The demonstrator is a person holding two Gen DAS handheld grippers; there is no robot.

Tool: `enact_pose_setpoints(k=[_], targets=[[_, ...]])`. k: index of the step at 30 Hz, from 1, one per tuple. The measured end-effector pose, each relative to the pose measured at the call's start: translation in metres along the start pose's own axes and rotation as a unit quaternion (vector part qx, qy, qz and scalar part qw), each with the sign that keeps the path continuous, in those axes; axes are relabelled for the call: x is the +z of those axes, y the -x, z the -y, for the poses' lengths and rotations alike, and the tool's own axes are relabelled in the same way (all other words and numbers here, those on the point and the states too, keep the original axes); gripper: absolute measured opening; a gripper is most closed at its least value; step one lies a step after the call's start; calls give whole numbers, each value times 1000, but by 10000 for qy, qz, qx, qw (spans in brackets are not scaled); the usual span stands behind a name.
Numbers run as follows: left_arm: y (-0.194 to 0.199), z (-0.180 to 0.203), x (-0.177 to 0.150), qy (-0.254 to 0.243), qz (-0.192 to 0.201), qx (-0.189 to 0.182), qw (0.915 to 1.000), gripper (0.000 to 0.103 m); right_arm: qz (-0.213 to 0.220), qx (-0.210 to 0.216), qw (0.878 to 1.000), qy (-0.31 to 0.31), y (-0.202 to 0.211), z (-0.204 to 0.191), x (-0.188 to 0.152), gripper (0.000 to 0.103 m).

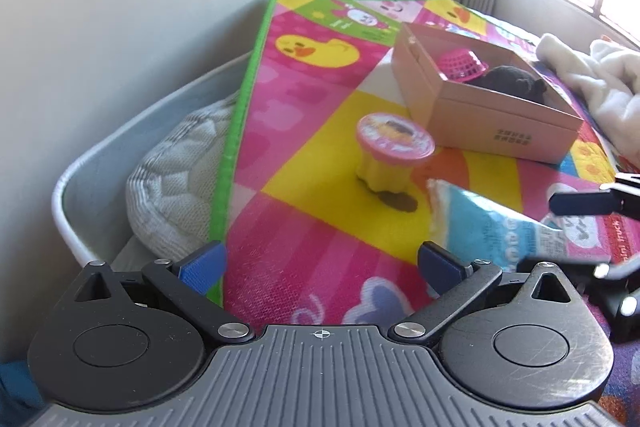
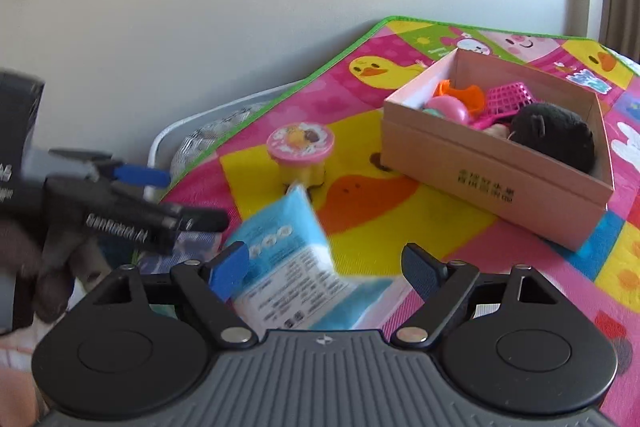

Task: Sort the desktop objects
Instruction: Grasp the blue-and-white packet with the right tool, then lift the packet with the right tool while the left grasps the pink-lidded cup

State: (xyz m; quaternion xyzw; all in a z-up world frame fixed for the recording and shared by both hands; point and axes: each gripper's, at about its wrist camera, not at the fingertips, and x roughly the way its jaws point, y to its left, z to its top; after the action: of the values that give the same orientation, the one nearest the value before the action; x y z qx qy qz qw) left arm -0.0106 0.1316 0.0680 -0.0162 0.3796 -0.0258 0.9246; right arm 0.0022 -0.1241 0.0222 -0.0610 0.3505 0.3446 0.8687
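A yellow pudding cup (image 1: 384, 155) with a pink lid stands on the colourful play mat (image 1: 304, 227); it also shows in the right wrist view (image 2: 301, 155). A blue and white snack packet (image 1: 500, 223) lies near it, and in the right wrist view the packet (image 2: 296, 267) sits between the spread fingers of my right gripper (image 2: 326, 269), not clamped. A cardboard box (image 1: 480, 107) (image 2: 492, 167) holds a pink basket, a black plush and other toys. My left gripper (image 1: 322, 265) is open and empty, above the mat short of the cup.
A white bin (image 1: 80, 183) with a grey quilted cushion sits left of the mat, against the wall. White cloth (image 1: 592, 83) lies at the right below a window. The left gripper shows at the left of the right wrist view (image 2: 120, 199).
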Motion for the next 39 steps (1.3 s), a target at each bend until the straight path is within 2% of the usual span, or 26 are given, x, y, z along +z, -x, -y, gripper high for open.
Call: enact_pose_setpoints(k=[4,7,10,11,14,17,18,20,21,23,24,29,32,39], targets=[[-1,9,4,-101,51,38,9999,103,14,-243,9993,296,-7,-13,-7,88],[-7,18,12,-230,194,92,9995,103,145,-888,9948,487,-6,-11,-19,88],[-21,30,25,-414,327,115,9985,103,165,-1438,9893,178,0,6,-29,89],[-27,34,29,-479,367,89,9981,103,143,-1486,9888,-5,1,13,-33,90],[-48,48,43,-635,412,114,9971,103,-36,-1616,9855,-526,-3,30,-43,103],[-65,55,50,-656,397,222,9968,103,-72,-1603,9857,-520,-5,31,-43,103],[-67,55,50,-625,411,248,9969,100,-95,-1607,9857,-503,-6,31,-43,103],[-68,54,48,-558,386,250,9974,69,-121,-1595,9858,-503,-6,33,-43,103],[-68,52,46,-512,345,208,9979,61,-131,-1585,9859,-514,-6,34,-43,103],[-66,48,41,-429,359,240,9981,55,-150,-1585,9859,-518,-9,34,-42,103],[-64,47,37,-418,352,250,9982,47,-161,-1591,9858,-513,-11,33,-41,103],[-39,49,12,-356,269,-46,9990,47,-237,-1505,9856,-727,-12,36,-36,103],[-22,58,-4,-487,226,-80,9985,48,-351,-1463,9861,-701,-12,36,-34,103],[-16,63,-7,-476,163,-145,9986,57,-367,-1533,9855,-634,-6,30,-31,103]])
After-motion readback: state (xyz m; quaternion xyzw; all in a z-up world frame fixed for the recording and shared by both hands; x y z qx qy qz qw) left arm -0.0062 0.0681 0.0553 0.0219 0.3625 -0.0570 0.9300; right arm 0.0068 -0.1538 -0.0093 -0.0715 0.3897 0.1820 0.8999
